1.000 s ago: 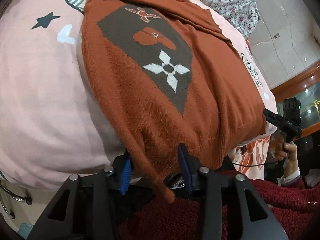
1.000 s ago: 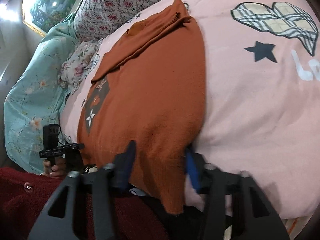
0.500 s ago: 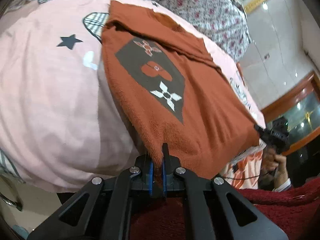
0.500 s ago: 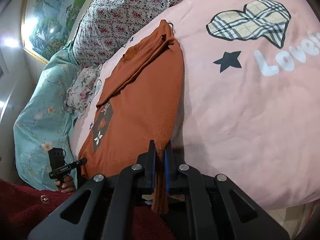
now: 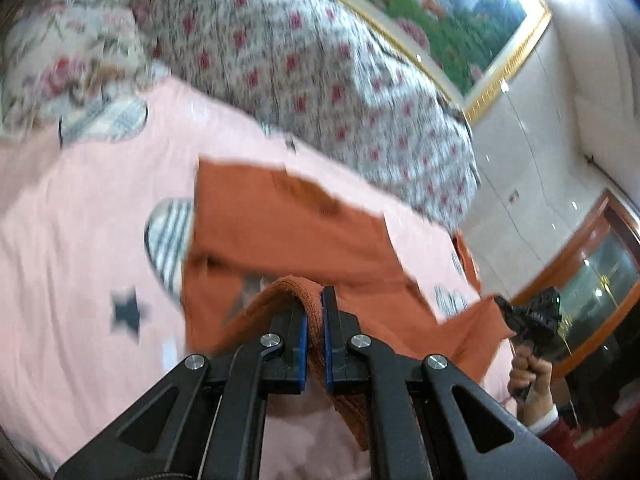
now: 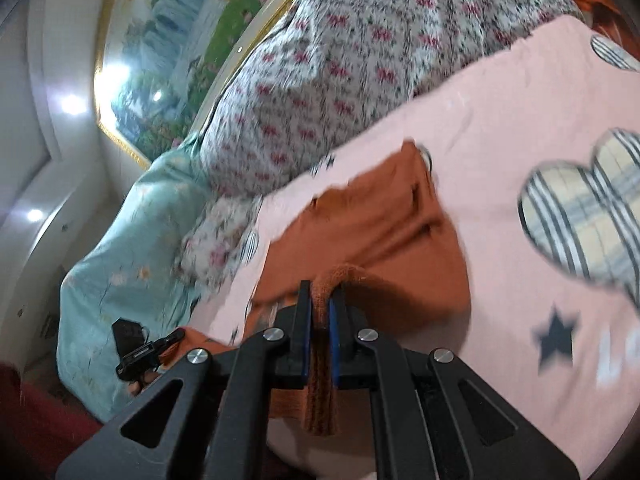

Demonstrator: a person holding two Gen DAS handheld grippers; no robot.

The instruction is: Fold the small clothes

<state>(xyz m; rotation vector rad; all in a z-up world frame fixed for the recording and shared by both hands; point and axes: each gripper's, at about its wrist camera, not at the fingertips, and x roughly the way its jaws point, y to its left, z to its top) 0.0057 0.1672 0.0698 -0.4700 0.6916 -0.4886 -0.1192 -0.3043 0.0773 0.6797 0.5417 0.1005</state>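
Orange sweater [image 5: 280, 224] hem pinched by both clamped grippers [image 5: 315, 308] [image 6: 320, 300].

Motion blur smears the sweater [image 5: 288, 232] and the bed's [image 5: 72, 240] pink cover in both wrist views. The sweater's pattern is hidden under its raised hem. The framed painting [image 6: 168, 64] runs off the top edge. The hand [image 5: 528, 372] holding the other gripper is partly cut off.

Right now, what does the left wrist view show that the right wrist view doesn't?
Only the left wrist view shows the wooden cabinet and the right tool from outside. Only the right wrist view shows the light blue bedding and the left tool from outside. Both show the orange sweater on the pink cover, its hem pinched in each tool, plus the floral quilt and framed painting.
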